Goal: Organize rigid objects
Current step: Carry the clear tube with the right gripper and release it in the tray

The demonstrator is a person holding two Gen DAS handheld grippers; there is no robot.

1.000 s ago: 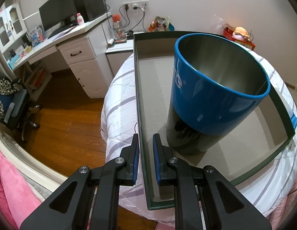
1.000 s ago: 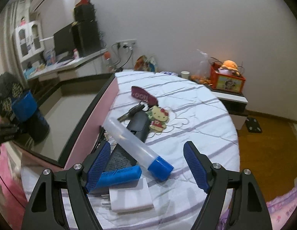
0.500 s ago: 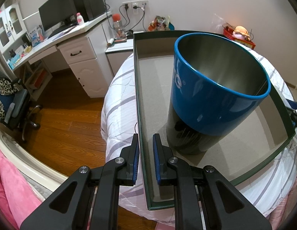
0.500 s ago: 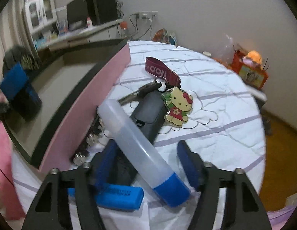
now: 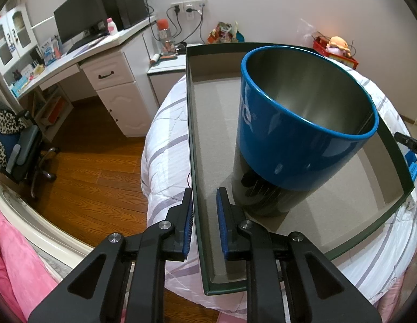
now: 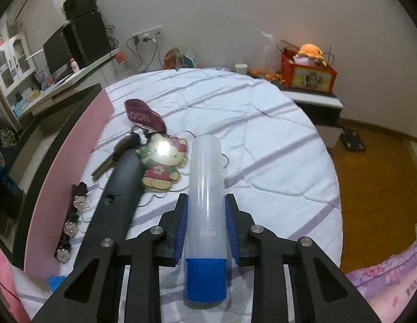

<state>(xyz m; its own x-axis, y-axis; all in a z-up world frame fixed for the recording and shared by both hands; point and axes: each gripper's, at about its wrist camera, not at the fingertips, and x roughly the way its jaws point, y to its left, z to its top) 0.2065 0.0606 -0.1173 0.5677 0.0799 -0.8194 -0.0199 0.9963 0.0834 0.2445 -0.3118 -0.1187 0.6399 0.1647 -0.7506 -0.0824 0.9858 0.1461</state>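
My left gripper is shut on the near left wall of a shallow dark-green box that lies on the bed. A blue steel cup stands upright inside the box. My right gripper is shut on a translucent tube with a blue cap, cap end toward the camera. The tube points away over the white quilt. Left of it lie a black case, a Hello Kitty keyring with keys and a maroon strap.
The box's pink outer wall stands left of the right gripper, with a strip of small metal studs at its foot. A desk with monitor, a drawer unit and an office chair stand left. A red toy box sits at the back.
My right gripper has moved down around the tube and closed on it; the tube now lies along its fingers. The left gripper has stayed closed on the box wall.
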